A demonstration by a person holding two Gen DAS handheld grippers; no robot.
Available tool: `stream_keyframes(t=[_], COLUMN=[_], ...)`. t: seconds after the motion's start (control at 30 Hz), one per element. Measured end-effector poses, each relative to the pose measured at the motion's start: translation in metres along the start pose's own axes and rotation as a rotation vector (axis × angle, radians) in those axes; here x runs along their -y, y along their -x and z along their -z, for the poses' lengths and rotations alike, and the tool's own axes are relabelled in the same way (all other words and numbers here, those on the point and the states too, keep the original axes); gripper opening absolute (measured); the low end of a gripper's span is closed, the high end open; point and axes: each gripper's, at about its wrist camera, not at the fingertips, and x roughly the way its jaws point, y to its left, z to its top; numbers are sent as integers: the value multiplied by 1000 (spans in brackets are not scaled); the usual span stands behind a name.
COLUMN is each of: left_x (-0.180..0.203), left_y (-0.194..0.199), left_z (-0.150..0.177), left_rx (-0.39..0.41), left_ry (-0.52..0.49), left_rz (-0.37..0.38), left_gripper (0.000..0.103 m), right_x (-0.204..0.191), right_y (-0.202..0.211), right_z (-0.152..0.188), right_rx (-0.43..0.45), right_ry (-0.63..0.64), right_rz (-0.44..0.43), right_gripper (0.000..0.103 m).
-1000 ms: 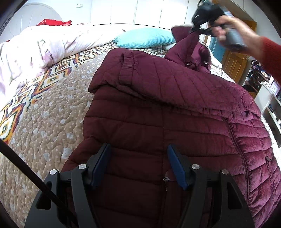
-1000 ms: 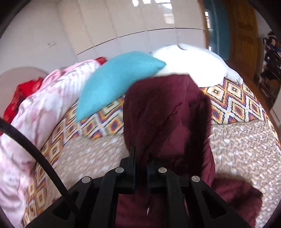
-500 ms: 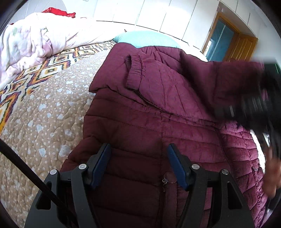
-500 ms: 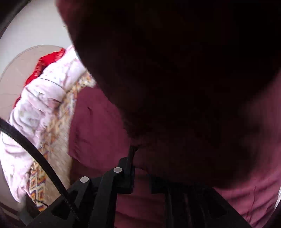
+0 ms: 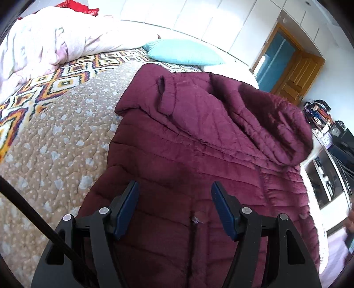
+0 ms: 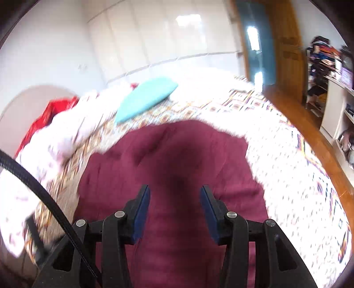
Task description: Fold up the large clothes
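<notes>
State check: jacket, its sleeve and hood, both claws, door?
jacket: lying flat on the bed, partly folded
sleeve: folded across the body
hood: flipped down over the body
left claw: open, empty, over the jacket
right claw: just opened, nothing between the pads
door: open

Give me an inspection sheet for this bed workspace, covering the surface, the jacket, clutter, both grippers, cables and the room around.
Surface: bed with a quilted bedspread, tan dotted middle, diamond-pattern border.
Job's things: maroon puffer jacket lying on the bedspread, a sleeve and the hood folded over its body.
Clutter: teal pillow, pink-white duvet bunched at the head, red cloth behind it.
Grippers: left gripper open above the jacket, nothing between its fingers; right gripper has just been opening, jaws apart, nothing between them.
Cables: black cable beside the left gripper; another beside the right.
Surroundings: white wardrobe doors, wooden door, crowded shelves.
</notes>
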Motion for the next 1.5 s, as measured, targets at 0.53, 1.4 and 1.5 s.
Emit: stream_keyframes(t=[0.53,1.4,1.5], left_x=[127,39,42], left_y=[-87,-128,-130], left_z=[-108,-133,-125], left_rx=[-159,-139,-126], left_ry=[-116,-2,-41], left_rz=[93,-155,-196], left_gripper=[74,10,14], right_x=[40,87,78], right_y=[-123,-105,-103], right_z=[59,63,62], right_rx=[-99,23,36], right_ry=[-203,-461,-428], right_rz=[-330,-390,-354], right_gripper=[38,61,61])
